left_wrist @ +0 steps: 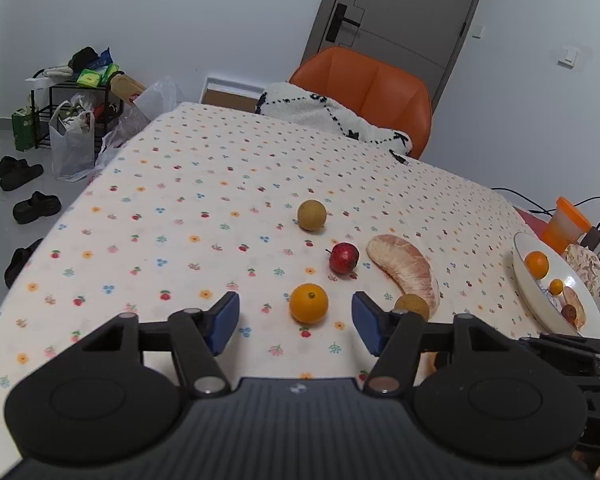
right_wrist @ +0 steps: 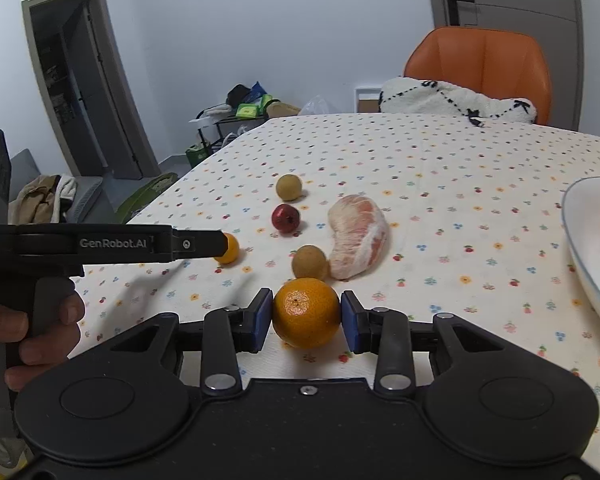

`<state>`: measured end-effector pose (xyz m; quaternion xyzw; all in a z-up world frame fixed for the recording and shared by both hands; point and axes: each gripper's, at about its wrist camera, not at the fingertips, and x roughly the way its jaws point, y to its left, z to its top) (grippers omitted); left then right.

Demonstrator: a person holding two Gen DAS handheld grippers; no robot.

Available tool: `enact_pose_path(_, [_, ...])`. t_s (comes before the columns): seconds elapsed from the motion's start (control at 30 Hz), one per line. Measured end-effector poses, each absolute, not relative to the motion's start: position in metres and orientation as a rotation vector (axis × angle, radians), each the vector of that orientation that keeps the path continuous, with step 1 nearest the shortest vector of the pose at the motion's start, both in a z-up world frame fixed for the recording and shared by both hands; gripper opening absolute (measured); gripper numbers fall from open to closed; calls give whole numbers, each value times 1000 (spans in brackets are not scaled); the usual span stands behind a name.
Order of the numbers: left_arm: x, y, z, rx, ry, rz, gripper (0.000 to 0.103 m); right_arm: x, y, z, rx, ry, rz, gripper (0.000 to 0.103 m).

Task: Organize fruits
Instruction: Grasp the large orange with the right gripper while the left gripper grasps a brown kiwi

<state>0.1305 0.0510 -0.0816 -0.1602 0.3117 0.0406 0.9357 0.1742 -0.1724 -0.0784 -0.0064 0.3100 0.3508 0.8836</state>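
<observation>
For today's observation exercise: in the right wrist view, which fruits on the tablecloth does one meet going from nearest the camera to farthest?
Large orange between the right gripper pads → nearer brown round fruit → small red apple-like fruit → farther brown round fruit. The peeled pomelo segment and small orange overlap in depth and are left out.

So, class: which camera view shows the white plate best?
The left wrist view: the white plate shows most of its rim and the fruit pieces lying in it. The right wrist view catches only a cropped edge with part of one orange fruit.
</observation>
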Motion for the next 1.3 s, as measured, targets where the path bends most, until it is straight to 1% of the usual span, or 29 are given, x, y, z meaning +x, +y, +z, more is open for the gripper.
enact_pose_path(0.13, [135,44,-81,-325,637,65,55,176,-181,-78,0,642,707,35])
enact_pose_path(0.6, [140,29,-74,-285,617,80,55,179,-212,-78,52,632,650,35])
enact_pose_path(0.73, [141,18,-69,-271,613,46,51,181,-221,-80,65,635,632,35])
enact_pose_path(1.0, [150,-7,-73,-246,634,-19,50,180,-241,-81,91,631,605,35])
enact_pose_path(1.07, [154,-13,-76,-241,645,-31,47,181,-246,-81,98,628,598,35])
enact_pose_path(1.1, [156,-16,-78,-240,653,-37,42,181,-250,-81,102,628,594,35])
enact_pose_path(1.13, [159,-18,-81,-236,663,-39,35,181,-253,-81,108,627,591,35])
enact_pose_path(1.17, [162,-20,-83,-235,677,-38,30,182,-256,-81,113,626,587,35])
enact_pose_path(1.2, [164,-21,-86,-236,692,-39,22,182,-258,-81,118,624,583,35])
enact_pose_path(1.3, [164,-25,-84,-223,680,-33,22,184,-265,-80,131,613,577,35])
